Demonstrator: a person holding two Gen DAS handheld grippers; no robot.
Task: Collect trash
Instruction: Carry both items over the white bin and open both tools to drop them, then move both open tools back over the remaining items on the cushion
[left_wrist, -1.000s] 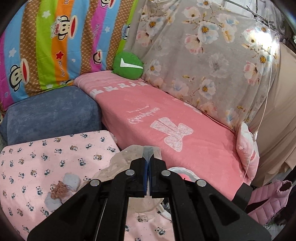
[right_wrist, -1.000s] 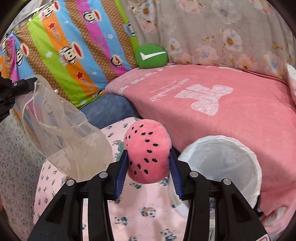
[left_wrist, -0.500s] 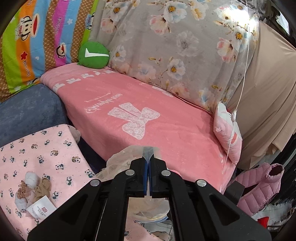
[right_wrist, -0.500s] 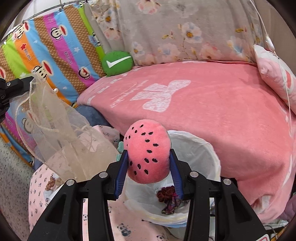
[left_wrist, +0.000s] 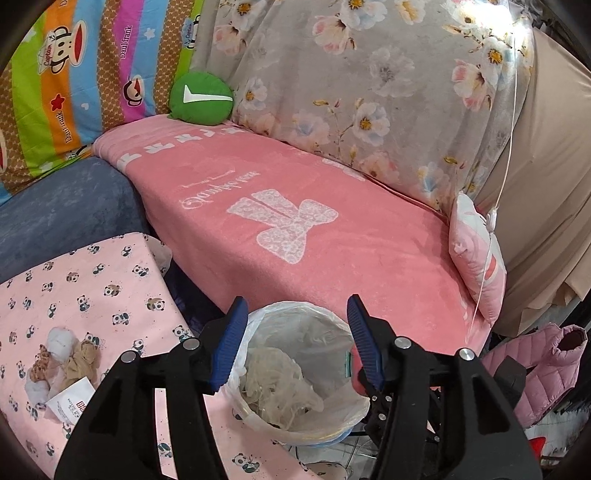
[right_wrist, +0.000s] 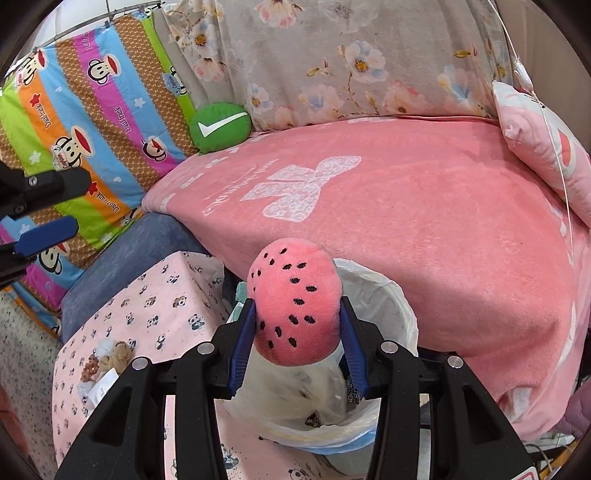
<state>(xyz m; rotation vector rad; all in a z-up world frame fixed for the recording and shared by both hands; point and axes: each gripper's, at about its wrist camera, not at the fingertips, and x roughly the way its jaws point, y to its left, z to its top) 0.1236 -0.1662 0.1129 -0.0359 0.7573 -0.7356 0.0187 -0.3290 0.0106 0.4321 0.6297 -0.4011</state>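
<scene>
A white-lined trash bin (left_wrist: 334, 321) stands between the panda-print table and the pink sofa; it also shows in the right wrist view (right_wrist: 391, 295). A crumpled thin plastic bag (left_wrist: 277, 384) lies inside it. My left gripper (left_wrist: 293, 339) is open and empty, right above the bin. My right gripper (right_wrist: 295, 343) is shut on a pink plush with black seeds (right_wrist: 295, 306), held above the bin's near rim. The left gripper's fingers (right_wrist: 44, 232) show at the left edge of the right wrist view.
A pile of small wrappers and a paper slip (left_wrist: 62, 373) lies on the panda-print table (left_wrist: 92, 288); the pile also shows in the right wrist view (right_wrist: 107, 360). A green round cushion (left_wrist: 201, 96) and a pink pillow (left_wrist: 476, 258) sit on the pink sofa (left_wrist: 295, 221). A pink jacket (left_wrist: 535, 362) lies at right.
My left gripper has opened and let go of the thin plastic bag, which now lies in the bin. Both grippers have moved over the bin. The right still holds the plush.
</scene>
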